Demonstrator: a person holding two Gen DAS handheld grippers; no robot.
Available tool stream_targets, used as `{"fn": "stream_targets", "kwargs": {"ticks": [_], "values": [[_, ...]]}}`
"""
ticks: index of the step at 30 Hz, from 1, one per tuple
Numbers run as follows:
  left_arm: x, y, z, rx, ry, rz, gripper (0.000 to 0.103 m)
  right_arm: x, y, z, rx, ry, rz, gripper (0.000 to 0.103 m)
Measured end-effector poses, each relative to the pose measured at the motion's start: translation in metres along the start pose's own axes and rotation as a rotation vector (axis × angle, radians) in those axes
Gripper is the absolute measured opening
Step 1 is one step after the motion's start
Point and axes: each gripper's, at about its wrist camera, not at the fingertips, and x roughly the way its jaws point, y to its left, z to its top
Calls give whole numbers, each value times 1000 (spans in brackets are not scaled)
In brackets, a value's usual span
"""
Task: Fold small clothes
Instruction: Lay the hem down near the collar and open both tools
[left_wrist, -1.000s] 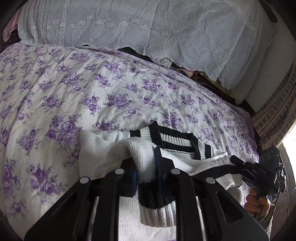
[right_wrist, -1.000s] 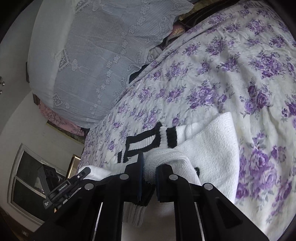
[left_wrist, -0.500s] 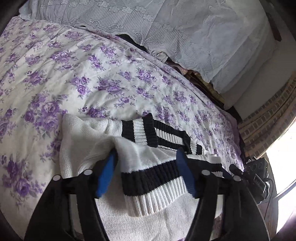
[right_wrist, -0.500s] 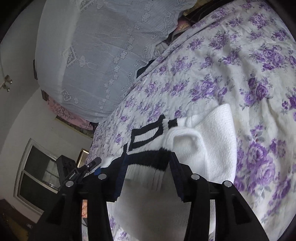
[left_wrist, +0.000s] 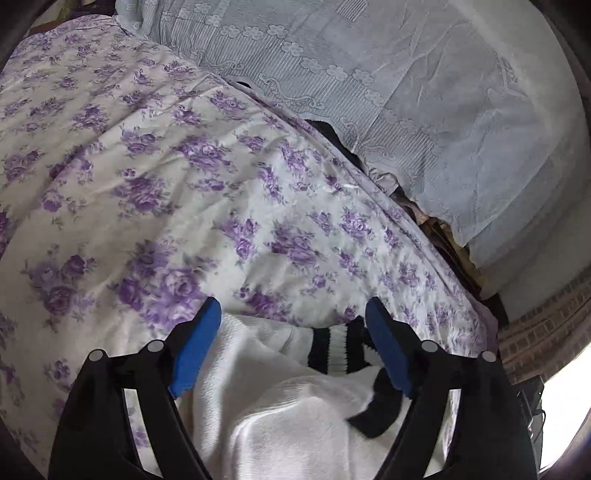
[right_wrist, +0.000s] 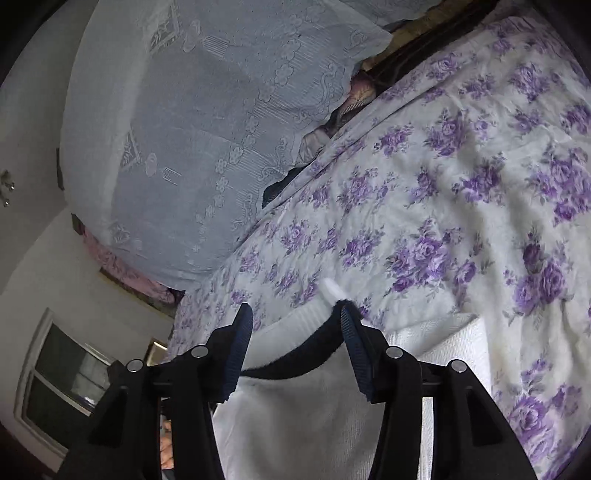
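Observation:
A white knit sweater (left_wrist: 288, 417) with black and white striped ribbing lies folded on the purple-flowered bedspread (left_wrist: 166, 192). In the left wrist view my left gripper (left_wrist: 291, 310) straddles it with jaws opening, and its blue pads (left_wrist: 195, 347) stand clear of the cloth. In the right wrist view the same sweater (right_wrist: 295, 413) lies under my right gripper (right_wrist: 295, 310). That gripper's jaws are also opening, with a white and black band of ribbing between the pads (right_wrist: 240, 354), not pinched.
A pale blue lace cover (left_wrist: 406, 92) drapes a bulky pile along the far side of the bed, with dark clothes tucked under its edge. A brick wall (left_wrist: 546, 332) is at the right. A window (right_wrist: 62, 373) and a hand (right_wrist: 167, 452) show low left.
Both grippers were shut on the sweater's folded cloth and have opened, letting it drop onto the garment. The left gripper has drawn back and rolled, so less of the sweater shows.

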Motion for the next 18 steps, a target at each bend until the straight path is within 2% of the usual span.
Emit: {"fn": "stream_targets", "kwargs": {"ticks": [3, 5, 9, 11, 12, 13, 14, 15, 16, 17, 18], "values": [[0, -10, -6, 71, 38, -9, 77, 1, 4, -11, -55, 33, -50, 51], [-5, -35, -15, 192, 35, -39, 77, 4, 16, -14, -88, 44, -40, 49], [5, -92, -42, 452, 44, -21, 84, 16, 41, -22, -175, 66, -45, 48], [23, -109, -53, 528, 41, 62, 85, 24, 46, -21, -201, 69, -57, 48], [35, -112, -55, 552, 32, 152, 91, 28, 44, -19, -211, 58, -85, 48], [50, -109, -53, 554, 32, 258, 92, 33, 36, -17, -214, 49, -141, 53], [66, -97, -48, 524, 53, 350, 93, 39, 22, -14, -206, 44, -234, 55], [79, -80, -43, 463, 94, 411, 93, 44, 2, -11, -172, 44, -312, 54], [88, -56, -34, 361, 153, 404, 93, 45, -19, -7, -95, 52, -308, 46], [85, -36, -26, 255, 181, 312, 93, 38, -34, -3, -3, 35, -248, 43], [74, -25, -17, 189, 147, 246, 92, 31, -38, 1, 30, 22, -230, 44]]}}
